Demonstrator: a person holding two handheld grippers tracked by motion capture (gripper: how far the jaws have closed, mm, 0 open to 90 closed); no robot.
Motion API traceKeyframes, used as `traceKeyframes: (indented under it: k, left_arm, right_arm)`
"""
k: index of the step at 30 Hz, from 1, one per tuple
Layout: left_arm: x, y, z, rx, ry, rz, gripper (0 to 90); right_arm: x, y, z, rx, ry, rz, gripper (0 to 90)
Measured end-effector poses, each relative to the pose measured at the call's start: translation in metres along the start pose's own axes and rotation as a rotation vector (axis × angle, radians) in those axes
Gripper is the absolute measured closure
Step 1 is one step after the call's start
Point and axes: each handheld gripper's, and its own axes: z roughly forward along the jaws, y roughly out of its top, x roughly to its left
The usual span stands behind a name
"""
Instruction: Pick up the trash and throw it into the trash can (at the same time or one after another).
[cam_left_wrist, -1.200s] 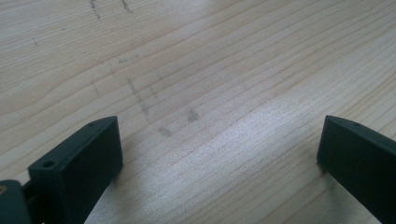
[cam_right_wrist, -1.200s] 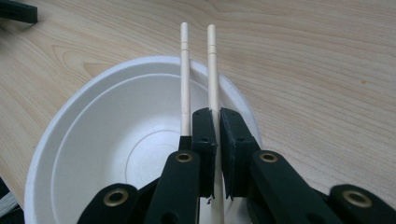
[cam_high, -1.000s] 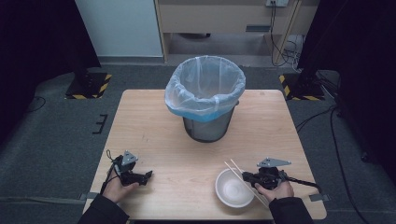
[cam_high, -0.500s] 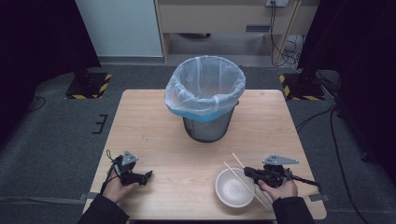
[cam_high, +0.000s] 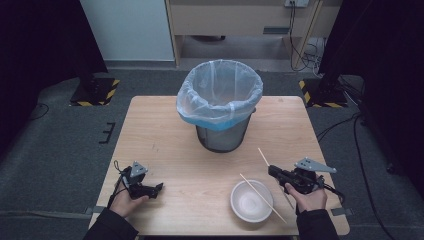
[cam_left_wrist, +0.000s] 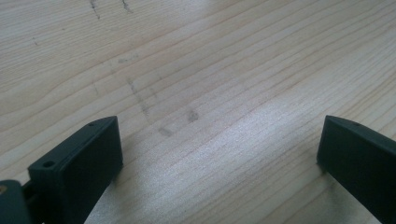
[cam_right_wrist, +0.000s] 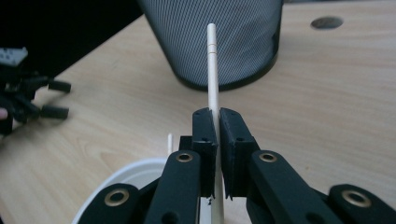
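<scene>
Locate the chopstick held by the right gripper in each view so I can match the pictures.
High view: the held chopstick slants up-left from the right gripper, lower right.
Right gripper view: it stands upright at centre, clamped between the jaws.
Left gripper view: bare table between open jaws.
Shared landmark: the mesh bin.

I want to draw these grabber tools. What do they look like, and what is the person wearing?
Each gripper, left and right, is black with two flat, blocky jaws, brass-coloured rivets at the joints, a grey three-cornered plate on top and a thin black cable trailing off. The person wears dark sleeves.
</scene>
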Motion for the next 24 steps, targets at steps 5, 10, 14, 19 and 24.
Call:
traceKeyframes:
  k: [5,10,14,19,24]
  left_arm:
    - [0.000,0.000,0.000,0.000,0.000,0.000,0.0]
    - [0.000,0.000,0.000,0.000,0.000,0.000,0.0]
    - [0.000,0.000,0.000,0.000,0.000,0.000,0.0]
    - [0.000,0.000,0.000,0.001,0.000,0.000,0.0]
    - [0.000,0.000,0.000,0.000,0.000,0.000,0.0]
  right_arm:
    - [-0.005,0.008,-0.008,-0.073,-0.014,0.015,85.7]
    - [-0.011,0.017,-0.017,-0.147,-0.022,0.029,85.7]
    - [-0.014,0.027,-0.028,-0.223,-0.025,0.036,85.7]
    - [-0.016,0.037,-0.034,-0.287,0.009,0.050,85.7]
    - [-0.013,0.049,-0.037,-0.340,0.033,0.052,85.7]
